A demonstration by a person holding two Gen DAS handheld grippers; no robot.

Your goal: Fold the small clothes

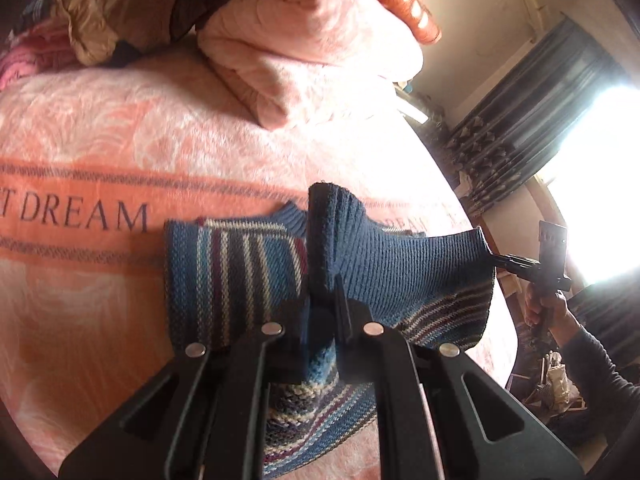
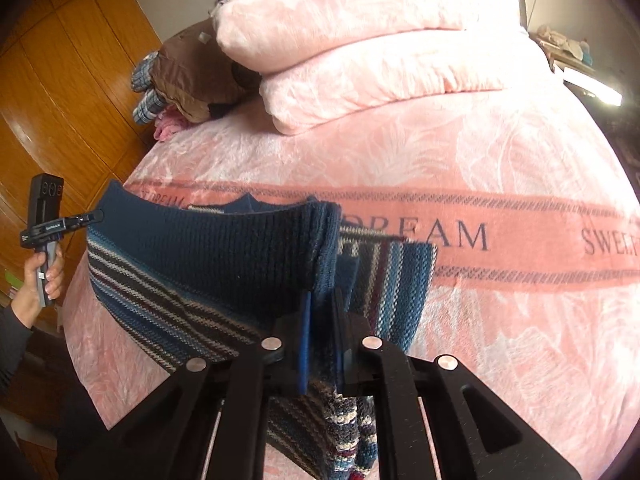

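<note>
Pink blanket (image 1: 120, 140) is covering the bed, printed band with "DREAM" running across mid-frame in both wrist views. Two pink pillows (image 2: 380, 52) are lying stacked at 12 o'clock in the right view; brown bundle (image 2: 192, 76) is sitting at their 9 o'clock side, just beside them. Wooden wardrobe (image 2: 60, 80) is filling the 9 to 10 o'clock edge of the right view; curtain (image 1: 532, 128) and a bright window are showing at 2 to 3 o'clock in the left view. Striped knit sweater (image 1: 232, 272) is lying partly on the blanket at center, its navy ribbed hem lifted and stretched taut between both tools. Left gripper (image 1: 322, 320) is sitting clamped together on the sweater's ribbed edge at 6 o'clock in its own view; in the right view it is showing at 9 o'clock, pinching the hem's far corner, person's hand (image 2: 38, 280) gripping the handle. Right gripper (image 2: 322, 320) is sitting pinched on the other end of the hem, fabric bunching between the fingers; left view is showing it at 3 o'clock biting the hem corner.
</note>
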